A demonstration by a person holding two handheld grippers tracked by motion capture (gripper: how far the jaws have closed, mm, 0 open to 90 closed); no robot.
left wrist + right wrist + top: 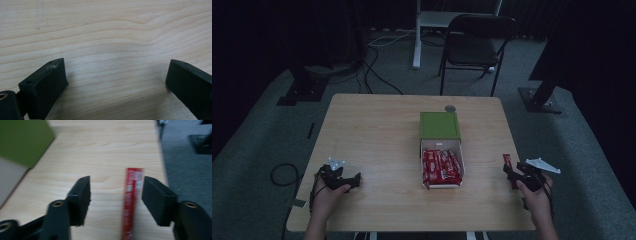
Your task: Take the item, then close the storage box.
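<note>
Wafer bar point(130, 202) is lying between the spread jaws of your right gripper point(116, 195), nearer its right jaw, long axis pointing away from you (near the table's right edge). Your left gripper point(116, 77) is also gaping, empty.

table point(105, 32) showing pale matt wood grain | jaws looking like matt black plastic | bar point(131, 202) gleaming in glossy red wrapper | box point(440, 125) wearing matt green card | floor point(257, 150) lying in grey carpet

Blurred print on red bar point(130, 202), lower end cut off; green box point(22, 141) cropped at the corner.
</note>
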